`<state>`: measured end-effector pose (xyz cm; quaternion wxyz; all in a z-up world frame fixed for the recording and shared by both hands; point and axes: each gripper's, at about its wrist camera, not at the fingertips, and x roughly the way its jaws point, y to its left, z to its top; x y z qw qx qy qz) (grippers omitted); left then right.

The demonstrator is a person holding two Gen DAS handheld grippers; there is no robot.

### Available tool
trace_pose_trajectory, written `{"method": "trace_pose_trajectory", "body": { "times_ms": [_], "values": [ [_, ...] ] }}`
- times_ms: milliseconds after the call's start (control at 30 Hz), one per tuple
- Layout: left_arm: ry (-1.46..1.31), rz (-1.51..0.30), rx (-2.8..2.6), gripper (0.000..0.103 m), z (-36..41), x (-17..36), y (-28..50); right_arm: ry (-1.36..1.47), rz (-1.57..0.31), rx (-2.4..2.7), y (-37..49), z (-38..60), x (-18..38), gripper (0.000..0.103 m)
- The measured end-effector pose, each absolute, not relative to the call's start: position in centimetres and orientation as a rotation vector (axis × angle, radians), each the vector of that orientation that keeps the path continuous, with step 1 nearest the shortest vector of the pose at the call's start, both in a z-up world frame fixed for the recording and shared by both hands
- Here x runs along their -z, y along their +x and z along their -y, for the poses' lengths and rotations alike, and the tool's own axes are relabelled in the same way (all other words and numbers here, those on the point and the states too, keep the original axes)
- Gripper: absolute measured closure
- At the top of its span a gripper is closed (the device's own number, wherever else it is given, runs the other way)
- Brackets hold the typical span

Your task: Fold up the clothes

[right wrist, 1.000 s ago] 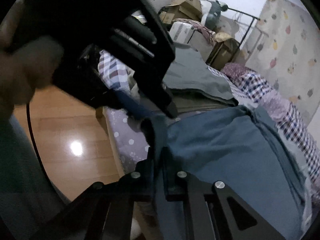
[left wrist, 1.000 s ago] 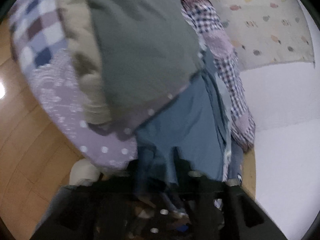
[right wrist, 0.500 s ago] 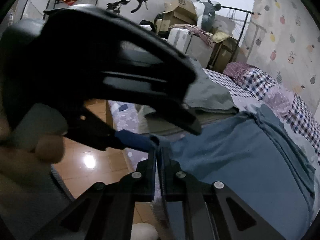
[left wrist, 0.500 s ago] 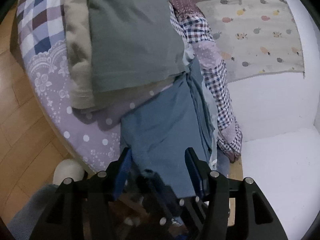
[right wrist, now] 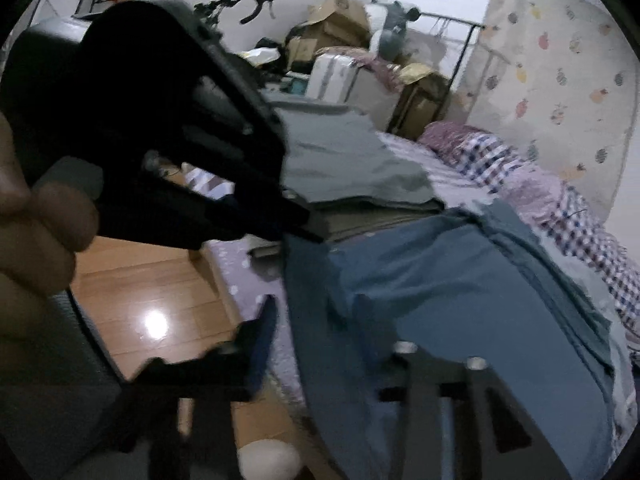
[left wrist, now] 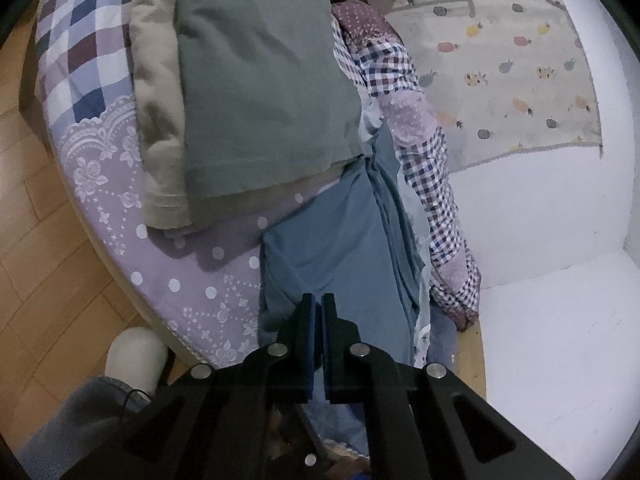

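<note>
The blue garment (left wrist: pixel 340 264) is laid flat along the near edge of the bed (left wrist: pixel 100 152), just beside the stack made of a grey-green folded garment (left wrist: pixel 260 92) on a beige one (left wrist: pixel 156 120). Half a second ago the right gripper (right wrist: pixel 336 344) was clamped on the blue cloth's near edge; now its fingers are seen spread wide with nothing between them, so the cloth has been let go. The left gripper (left wrist: pixel 318 320) has changed the other way: its fingers, open a moment ago, are now pressed together above the cloth's near end (whether a fold of cloth is pinched between them cannot be told). This is judged as one fold just set down, with smoothing or a further fold probably to come. Around the garment, a lilac dotted and checked quilt (left wrist: pixel 424 152) covers the bed; beyond it a fruit-print hanging (left wrist: pixel 504 72) is seen on the white wall, wooden floor (left wrist: pixel 36 208) lies at the bed's side, and boxes (right wrist: pixel 336 20) are piled past the bed's far end.
</note>
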<state>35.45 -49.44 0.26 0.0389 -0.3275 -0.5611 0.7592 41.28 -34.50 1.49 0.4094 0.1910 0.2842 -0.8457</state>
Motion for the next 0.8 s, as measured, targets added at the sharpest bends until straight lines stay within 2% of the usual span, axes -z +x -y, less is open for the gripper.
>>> {"method": "trace_pose_trajectory", "body": {
  "times_ms": [133, 300, 467, 567, 600, 633, 800],
  "values": [
    [-0.995, 1.721, -2.311, 0.102, 49.5, -0.2, 35.4, 0.403, -0.776, 2.12, 42.1, 35.3, -1.4, 0.052],
    [-0.984, 1.731, -2.3, 0.102, 49.7, -0.2, 35.3, 0.289, -0.896, 2.131, 43.0, 36.5, -0.3, 0.056],
    [-0.981, 1.738, -2.288, 0.102, 49.9, -0.1, 35.1, 0.375, -0.884, 2.121, 41.6, 36.7, 0.0, 0.059],
    [-0.983, 1.732, -2.283, 0.102, 49.8, -0.1, 34.9, 0.358, -0.918, 2.13, 41.9, 36.7, 0.1, 0.084],
    [-0.983, 1.73, -2.281, 0.102, 49.8, -0.1, 34.8, 0.353, -0.925, 2.136, 42.0, 36.6, 0.0, 0.097],
    [-0.984, 1.728, -2.279, 0.102, 49.7, -0.1, 34.7, 0.354, -0.926, 2.134, 42.1, 36.6, 0.0, 0.1],
    [-0.966, 1.713, -2.262, 0.097, 49.4, -0.3, 34.7, 0.334, -0.924, 2.118, 42.1, 36.4, -0.3, 0.102]
  ]
}}
